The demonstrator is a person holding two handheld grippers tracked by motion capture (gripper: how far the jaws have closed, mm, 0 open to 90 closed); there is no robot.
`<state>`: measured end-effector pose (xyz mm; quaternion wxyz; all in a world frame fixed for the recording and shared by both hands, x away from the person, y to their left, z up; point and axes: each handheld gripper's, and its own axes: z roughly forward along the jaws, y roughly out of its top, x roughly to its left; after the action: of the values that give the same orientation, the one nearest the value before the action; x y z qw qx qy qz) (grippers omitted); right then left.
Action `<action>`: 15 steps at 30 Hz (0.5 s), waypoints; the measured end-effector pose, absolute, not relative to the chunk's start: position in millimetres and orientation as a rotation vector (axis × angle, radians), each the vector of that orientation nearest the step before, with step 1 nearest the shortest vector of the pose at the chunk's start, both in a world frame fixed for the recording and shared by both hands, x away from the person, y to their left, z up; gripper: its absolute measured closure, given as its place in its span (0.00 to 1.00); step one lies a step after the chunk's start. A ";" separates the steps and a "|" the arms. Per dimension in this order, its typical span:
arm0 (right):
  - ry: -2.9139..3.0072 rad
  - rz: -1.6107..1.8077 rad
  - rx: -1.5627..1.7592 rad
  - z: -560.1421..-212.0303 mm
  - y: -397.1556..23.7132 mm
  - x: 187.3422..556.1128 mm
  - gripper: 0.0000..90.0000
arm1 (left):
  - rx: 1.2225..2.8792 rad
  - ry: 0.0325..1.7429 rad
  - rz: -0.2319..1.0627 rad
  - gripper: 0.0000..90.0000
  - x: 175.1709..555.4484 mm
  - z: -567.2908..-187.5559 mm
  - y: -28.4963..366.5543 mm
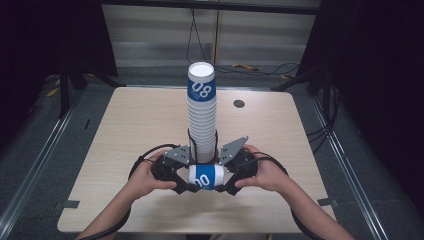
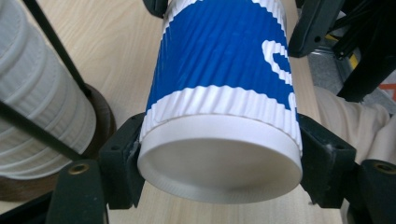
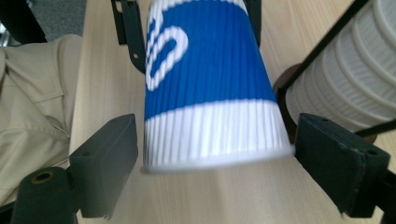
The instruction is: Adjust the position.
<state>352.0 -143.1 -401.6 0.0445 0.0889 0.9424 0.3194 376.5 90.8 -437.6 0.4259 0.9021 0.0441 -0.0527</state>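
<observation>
One camera sits high behind the person and looks down at the whole table [image 1: 130, 130]. Two more ride on the grippers, very close, facing each other. All three see the blue-and-white paper cup [image 1: 205, 177] and the cup stack [image 1: 202, 115].

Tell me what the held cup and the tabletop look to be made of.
The cup looks like ripple-wall paper, matte: fine ridges cross its blue and white print, and the base is plain white board. The tabletop looks like pale wood-grain laminate or veneer, smooth with a faint sheen; which one, the pictures leave open.
</observation>
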 end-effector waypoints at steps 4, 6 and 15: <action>2.858 1.014 0.315 -406.6 -149.9 352.9 0.15 | 2.248 0.122 -0.135 0.31 377.6 -438.4 94.8; 2.847 1.043 0.329 -407.4 -152.8 353.2 0.15 | 2.242 0.129 -0.134 0.31 377.8 -438.4 96.6; 2.799 1.175 0.432 -413.4 -166.3 353.5 0.14 | 2.217 0.154 -0.128 0.31 377.7 -438.8 101.9</action>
<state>353.5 -166.3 -413.4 0.0377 0.1409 0.9121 0.3830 377.7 101.9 -438.8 0.4420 0.8934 0.0620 -0.0514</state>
